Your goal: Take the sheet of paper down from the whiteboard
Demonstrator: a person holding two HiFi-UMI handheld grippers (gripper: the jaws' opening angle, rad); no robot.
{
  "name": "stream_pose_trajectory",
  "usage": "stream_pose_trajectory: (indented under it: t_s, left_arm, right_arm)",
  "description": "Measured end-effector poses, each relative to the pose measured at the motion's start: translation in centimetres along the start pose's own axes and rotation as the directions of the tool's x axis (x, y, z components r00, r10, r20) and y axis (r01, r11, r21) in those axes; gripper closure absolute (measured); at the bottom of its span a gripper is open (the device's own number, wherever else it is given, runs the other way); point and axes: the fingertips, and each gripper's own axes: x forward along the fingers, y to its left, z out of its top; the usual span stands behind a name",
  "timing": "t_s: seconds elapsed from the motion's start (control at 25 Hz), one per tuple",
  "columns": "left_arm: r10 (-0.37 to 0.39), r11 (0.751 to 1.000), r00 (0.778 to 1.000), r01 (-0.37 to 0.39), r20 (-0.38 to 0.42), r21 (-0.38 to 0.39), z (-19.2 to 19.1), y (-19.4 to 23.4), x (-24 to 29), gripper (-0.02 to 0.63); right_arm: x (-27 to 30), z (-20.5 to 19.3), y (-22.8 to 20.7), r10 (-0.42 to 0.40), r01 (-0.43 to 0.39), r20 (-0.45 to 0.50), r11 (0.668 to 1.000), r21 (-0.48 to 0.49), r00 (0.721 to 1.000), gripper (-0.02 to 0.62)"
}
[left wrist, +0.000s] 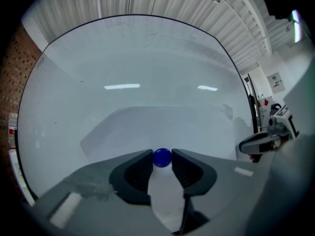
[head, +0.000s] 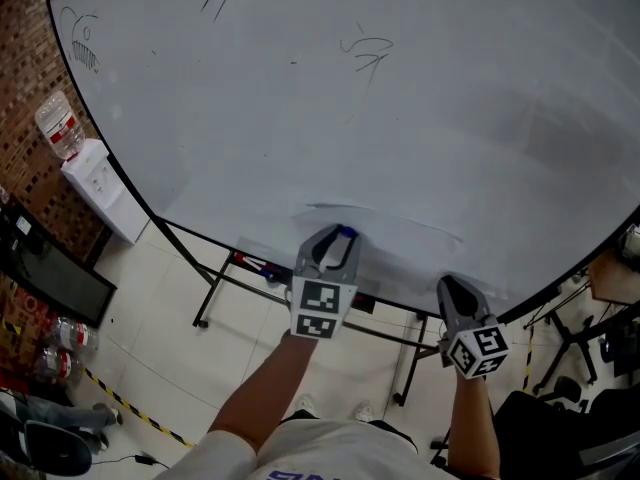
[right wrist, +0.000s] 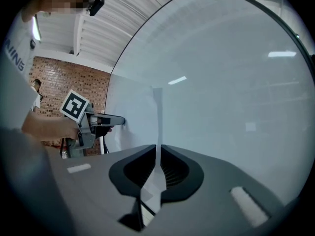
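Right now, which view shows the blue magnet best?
The left gripper view: the blue magnet sits in plain sight between the tongs of the left gripper. In the head view the magnet is only a blue sliver at the tips; the right gripper view doesn't show it.

The large white whiteboard (head: 300, 98) is seen from three places. The head view is taken from high up, close before it, and is aimed steeply down its face, with the left tool (head: 338, 240) and the right tool (head: 452, 286) near its lower edge. The left gripper view is set close and square to the board. The right gripper view is set close and turned along it, towards the left tool. The board's face is shared by all three views, and the small blue round magnet (left wrist: 162, 157) by the head and left gripper views.
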Motion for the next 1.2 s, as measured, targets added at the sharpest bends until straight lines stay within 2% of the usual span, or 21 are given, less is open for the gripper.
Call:
stream_pose_trajectory:
  t_s: [0.2,0.44,0.48,0.56,0.6,1.2]
  left_arm:
    - [-0.004,1.0,1.0,0.004,0.0,-0.001,0.1,0.0,0.1,0.474]
    - [-0.004,1.0,1.0,0.004,0.001,-0.003,0.1,-0.1,0.0,0.474]
    - [-0.004,1.0,1.0,0.004,0.001,-0.002,0.1,0.0,0.1,0.474]
    - [-0.004,1.0,1.0,0.004,0.001,-0.002,0.1,-0.1,0.1,0.474]
    - [-0.004,1.0,1.0,0.004,0.001,-0.003,0.1,-0.1,0.0,0.474]
    - [0.0,1.0,1.0,0.0,-0.006,0.001,0.1,0.0,-0.3,0.476]
  right_arm:
    - [1.8,-2.1,1.0,0.046,-0.045,-0.074,0.999,0.007,0.996,0.486]
    - [2.9,-3.7,1.3,0.054,-0.053,-0.122,0.998,0.012,0.991,0.48]
    - [2.9,-3.7,1.2,0.047,-0.047,-0.12,0.999,0.01,0.992,0.485]
    - [2.8,-3.6,1.0,0.031,-0.03,-0.109,1.0,0.009,0.994,0.566]
    - [2.8,-3.5,0.9,0.03,-0.029,-0.104,1.0,0.012,0.994,0.582]
    - [2.3,-2.6,1.0,0.048,-0.046,-0.068,0.999,0.027,0.996,0.589]
